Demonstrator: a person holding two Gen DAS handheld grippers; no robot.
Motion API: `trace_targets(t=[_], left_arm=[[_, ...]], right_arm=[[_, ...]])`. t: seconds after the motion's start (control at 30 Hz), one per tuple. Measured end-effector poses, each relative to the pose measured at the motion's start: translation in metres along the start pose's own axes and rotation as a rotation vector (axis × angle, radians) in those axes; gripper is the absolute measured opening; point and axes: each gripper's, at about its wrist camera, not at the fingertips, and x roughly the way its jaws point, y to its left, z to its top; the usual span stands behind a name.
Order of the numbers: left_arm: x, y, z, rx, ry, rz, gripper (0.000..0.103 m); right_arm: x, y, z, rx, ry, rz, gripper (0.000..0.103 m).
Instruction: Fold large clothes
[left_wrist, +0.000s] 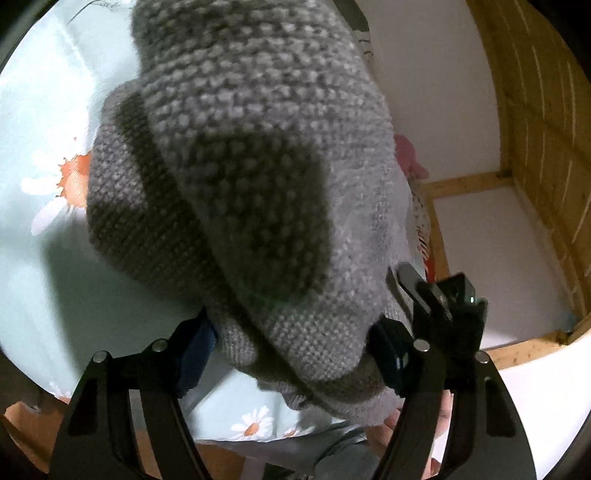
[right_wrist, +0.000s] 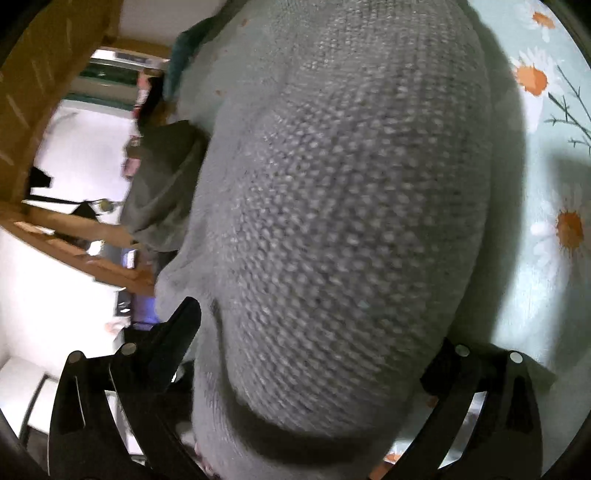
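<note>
2 tools flank a grey knit sweater (left_wrist: 236, 177) over a daisy-print sheet (left_wrist: 40, 122): left tool (left_wrist: 291, 354) clamps its fold, right tool (right_wrist: 310, 354) gapes wide around it.

Home bedroom, daisy-print bedsheet (left_wrist: 44, 280), wooden bed frame (left_wrist: 543, 122), white wall (left_wrist: 436, 92)

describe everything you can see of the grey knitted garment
The grey knitted garment is a thick, chunky-knit piece, wool-like, with a pebbly stitch and finer ribbing near one edge. It is bunched into a rounded, hanging mass above the pale blue daisy-print sheet, casting a shadow on it. In the left wrist view its lower end sits between the left tongs, both blue pads against the knit. In the right wrist view it bulges between the wide-spread right tongs; whether they press it is unclear.
</note>
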Motion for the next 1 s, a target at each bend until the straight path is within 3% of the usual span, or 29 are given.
trace_targets(t=[0.1,0.17,0.23,0.33,0.47,0.67,0.8,1.0], left_arm=[[0.002,-0.001,0.004,-0.006,0.006,-0.016,0.072],[-0.009,0.004,0.008,0.000,0.004,-0.014,0.072],[-0.008,0.002,0.010,0.004,0.002,-0.016,0.072],[-0.007,-0.009,0.009,0.029,-0.010,-0.003,0.072],[-0.015,-0.030,0.014,0.090,-0.052,0.022,0.068],[-0.038,-0.085,0.029,0.208,-0.189,0.008,0.067],[-0.043,-0.126,0.067,0.269,-0.262,0.013,0.066],[-0.049,-0.220,0.178,0.400,-0.417,-0.016,0.066]], right_arm=[[-0.002,0.002,-0.004,-0.037,-0.021,-0.011,0.097],[-0.006,0.010,-0.007,-0.105,-0.008,-0.076,0.083],[-0.013,0.015,-0.007,-0.113,-0.029,-0.074,0.068],[-0.019,0.024,-0.010,-0.163,-0.069,-0.082,0.059],[-0.028,0.039,-0.009,-0.224,-0.122,-0.090,0.054],[-0.057,0.080,0.017,-0.308,-0.214,-0.012,0.050],[-0.071,0.114,0.067,-0.369,-0.243,0.038,0.049],[-0.092,0.199,0.178,-0.512,-0.334,0.118,0.049]])
